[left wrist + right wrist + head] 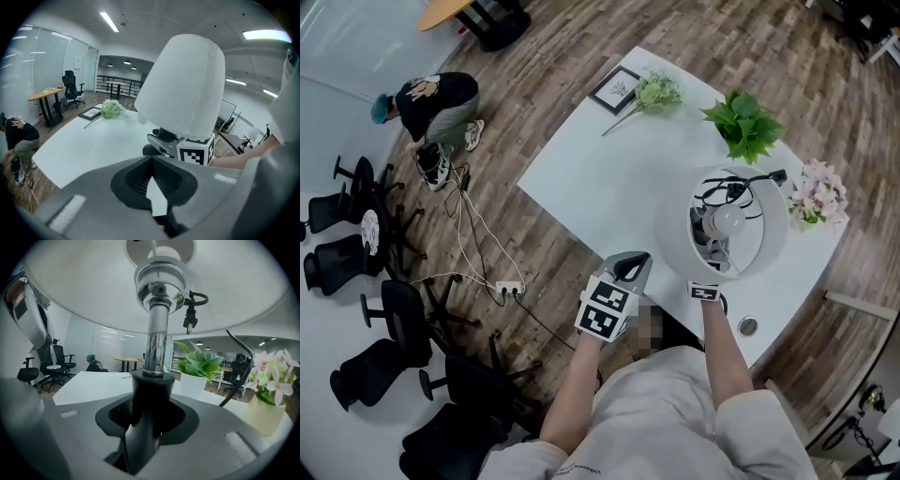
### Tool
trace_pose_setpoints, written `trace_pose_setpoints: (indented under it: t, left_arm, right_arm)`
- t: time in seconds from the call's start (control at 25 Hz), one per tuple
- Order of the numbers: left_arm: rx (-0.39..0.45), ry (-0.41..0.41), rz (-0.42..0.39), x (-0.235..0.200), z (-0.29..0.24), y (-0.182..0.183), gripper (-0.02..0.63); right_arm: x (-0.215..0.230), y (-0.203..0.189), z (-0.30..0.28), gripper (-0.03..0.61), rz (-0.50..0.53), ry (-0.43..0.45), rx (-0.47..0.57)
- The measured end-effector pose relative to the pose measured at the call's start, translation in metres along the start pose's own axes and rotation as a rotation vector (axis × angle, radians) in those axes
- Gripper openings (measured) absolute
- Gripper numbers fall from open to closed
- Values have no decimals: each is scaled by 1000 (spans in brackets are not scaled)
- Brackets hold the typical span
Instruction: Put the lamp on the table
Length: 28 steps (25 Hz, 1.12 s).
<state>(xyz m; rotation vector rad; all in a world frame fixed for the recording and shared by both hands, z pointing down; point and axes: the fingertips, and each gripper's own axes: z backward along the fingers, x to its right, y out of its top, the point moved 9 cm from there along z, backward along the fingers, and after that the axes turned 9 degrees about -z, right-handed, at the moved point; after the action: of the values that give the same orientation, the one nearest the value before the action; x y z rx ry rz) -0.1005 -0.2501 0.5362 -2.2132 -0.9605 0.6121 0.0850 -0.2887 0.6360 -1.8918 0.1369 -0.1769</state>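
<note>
Lamp [727, 225] pinched by stem between right fingers [215, 437], shade above them, over near counter [609, 178] edge. Left fingers [89, 201] pressed together, empty. Base unseen; set-down and release apparently left.

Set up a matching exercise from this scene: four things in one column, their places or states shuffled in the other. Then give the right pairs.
1. lamp
2. picture frame
3. pink flowers
4. left gripper

A. lies flat at the far corner of the table
B. shut on nothing, left of the lamp
C. stem clamped in the right gripper
D. stands at the table's right edge, beside the lamp

Pairs: 1-C, 2-A, 3-D, 4-B.
</note>
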Motion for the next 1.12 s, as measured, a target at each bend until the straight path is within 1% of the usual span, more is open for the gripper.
trace_pose_setpoints:
  t: [0.2,0.28,0.44,0.52,0.56,0.6,0.68,0.76,0.88,0.96,1.04,1.12]
  left_arm:
    - [-24,-29,-29,-9,-15,11,0]
    - [-43,-37,-35,-15,-17,12,0]
    - [-70,-38,-30,-28,-16,2,1]
    - [-74,-38,-30,-35,-14,-2,0]
    - [-73,-42,-31,-37,-12,-4,2]
    - [-70,-49,-34,-40,-11,-6,2]
    - [-59,-71,-50,-44,-8,-7,0]
    - [-45,-103,-87,-50,-4,-7,0]
    - [-13,-178,-161,-52,8,-17,2]
    - [5,-231,-209,-53,18,-34,0]
    - [11,-275,-259,-58,29,-49,0]
    - [38,-310,-302,-62,46,-53,0]
  right_arm:
    - [0,1,-1,158,3,11,-4]
    - [0,2,0,188,1,5,-16]
    - [2,-5,10,223,0,-31,-37]
    - [-3,-15,19,219,0,-51,-63]
    - [-7,-20,26,227,-3,-63,-77]
    - [-10,-25,35,209,-7,-78,-89]
    - [-15,-29,51,178,-11,-119,-104]
    - [-21,-29,65,167,-34,-187,-107]
    - [-40,-31,94,150,-125,-318,-116]
    - [-60,-34,110,144,-177,-380,-111]
    - [-88,-35,122,127,-188,-424,-101]
    - [-108,-28,138,95,-190,-478,-109]
